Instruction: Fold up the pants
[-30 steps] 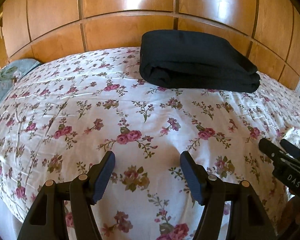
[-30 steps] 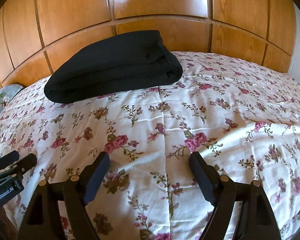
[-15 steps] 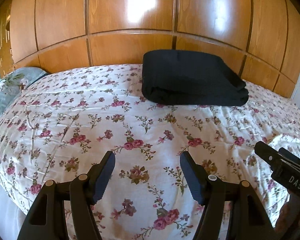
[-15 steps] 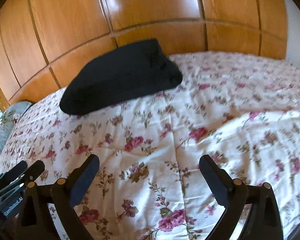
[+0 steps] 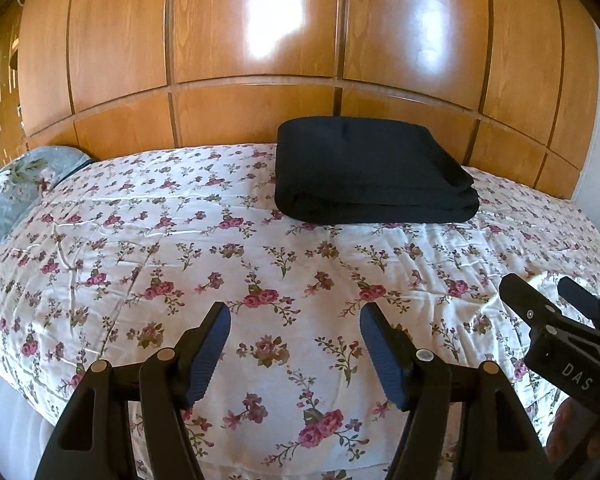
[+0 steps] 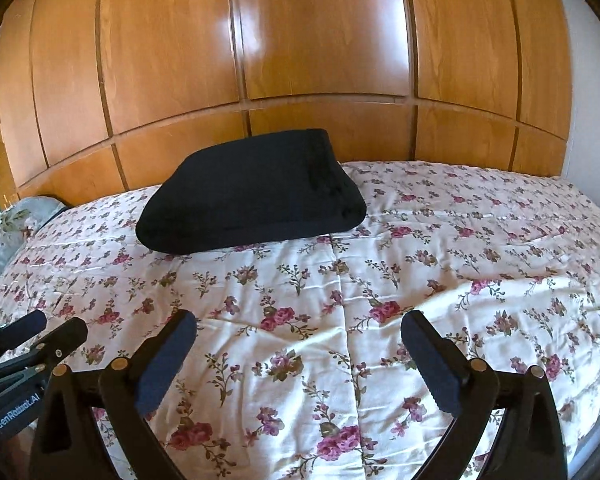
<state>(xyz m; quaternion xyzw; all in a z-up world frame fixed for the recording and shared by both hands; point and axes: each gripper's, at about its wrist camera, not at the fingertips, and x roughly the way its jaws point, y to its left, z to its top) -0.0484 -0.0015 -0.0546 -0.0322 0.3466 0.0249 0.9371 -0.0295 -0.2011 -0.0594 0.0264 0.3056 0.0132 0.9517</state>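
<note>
soft black pants (image 5: 372, 168) — thick folded slab, quilted floral bedspread (image 5: 180, 248)

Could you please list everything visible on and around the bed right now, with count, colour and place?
folded pants: one, black, lying flat on the far part of the bed, close to the wood panels
bedspread: one, white with pink and red flowers, covering the bed
pillow: one, grey-blue with a leaf print, at the bed's far left edge
wood panels: several, glossy orange-brown, forming the wall behind the bed
white wall: one strip, at the far right
left gripper: one, black with blue pads, open, nothing between them, over the near part of the bedspread
right gripper: one, black with blue pads, jaws opening, nothing between them, beside the left gripper
</note>
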